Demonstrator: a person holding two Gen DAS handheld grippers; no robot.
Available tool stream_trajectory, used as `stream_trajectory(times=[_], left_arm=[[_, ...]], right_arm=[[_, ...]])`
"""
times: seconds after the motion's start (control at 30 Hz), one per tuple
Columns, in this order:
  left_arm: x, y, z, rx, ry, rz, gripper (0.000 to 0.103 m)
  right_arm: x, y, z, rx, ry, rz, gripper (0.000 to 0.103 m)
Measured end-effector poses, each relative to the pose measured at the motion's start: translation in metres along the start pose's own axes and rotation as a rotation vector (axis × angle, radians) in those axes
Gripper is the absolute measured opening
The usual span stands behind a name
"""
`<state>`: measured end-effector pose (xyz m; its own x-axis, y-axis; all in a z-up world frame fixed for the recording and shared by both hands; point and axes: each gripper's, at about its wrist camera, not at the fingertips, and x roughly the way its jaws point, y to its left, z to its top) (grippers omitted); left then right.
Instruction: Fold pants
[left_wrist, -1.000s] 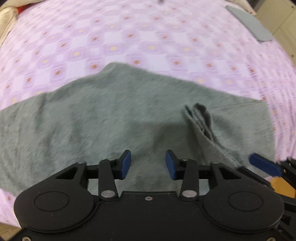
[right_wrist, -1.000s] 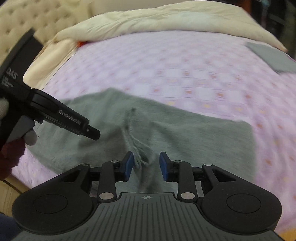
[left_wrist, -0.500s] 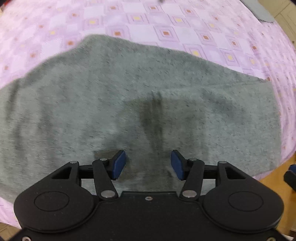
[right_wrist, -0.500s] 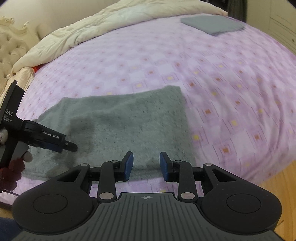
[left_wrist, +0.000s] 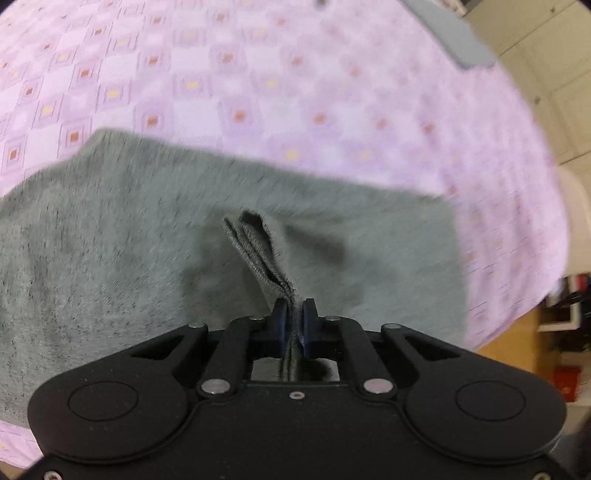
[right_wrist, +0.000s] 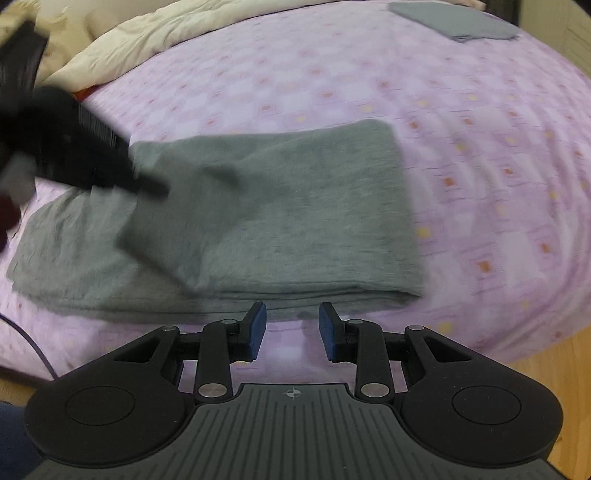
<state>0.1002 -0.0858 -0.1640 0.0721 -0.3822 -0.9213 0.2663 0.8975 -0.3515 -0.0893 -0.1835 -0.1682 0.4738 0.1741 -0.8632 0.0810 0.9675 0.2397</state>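
Observation:
The grey pants (left_wrist: 110, 258) lie folded on the bed, seen in both views. My left gripper (left_wrist: 293, 317) is closing its jaws, and the blue pads press on a raised ridge of the pants' cloth (left_wrist: 258, 247) that stands up between them. In the right wrist view the left gripper (right_wrist: 147, 188) shows as a blurred black shape over the left part of the pants (right_wrist: 288, 206). My right gripper (right_wrist: 291, 325) stands open just in front of the pants' near folded edge, with only bedsheet between its fingers.
The pink patterned bedsheet (right_wrist: 480, 147) covers the bed. A separate folded grey cloth (right_wrist: 454, 18) lies at the far side. A cream duvet (right_wrist: 147, 33) is bunched at the back left. Wooden floor (right_wrist: 554, 369) shows past the bed's right edge. A person's hand (right_wrist: 14, 177) holds the left gripper.
The left gripper's jaws, apart over flat cloth before, have come together on a pinched-up ridge of the pants. The right gripper has drawn back to the pants' near edge, still open.

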Motion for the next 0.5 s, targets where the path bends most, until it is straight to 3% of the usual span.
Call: stream_trajectory(times=[0.23,0.37,0.43,0.5], left_arm=[[-0.019,-0.019,0.017,0.041,-0.04,-0.022,0.01],[-0.012,-0.008,0.015,0.025,-0.034,-0.005,0.01],[-0.009,0.001,0.009,0.028,-0.017,0.029,0.01],[0.001,0.011,0.005,0.03,0.011,0.074,0.01]], right_arm=[[0.024,0.014,0.006,-0.041,-0.015,0.018,0.03],[0.028,0.002,0.002,-0.097,-0.066,-0.165,0.03],[0.026,-0.016,-0.002,-0.054,-0.07,-0.278,0.03],[0.023,-0.036,-0.006,0.027,-0.059,-0.301,0.029]])
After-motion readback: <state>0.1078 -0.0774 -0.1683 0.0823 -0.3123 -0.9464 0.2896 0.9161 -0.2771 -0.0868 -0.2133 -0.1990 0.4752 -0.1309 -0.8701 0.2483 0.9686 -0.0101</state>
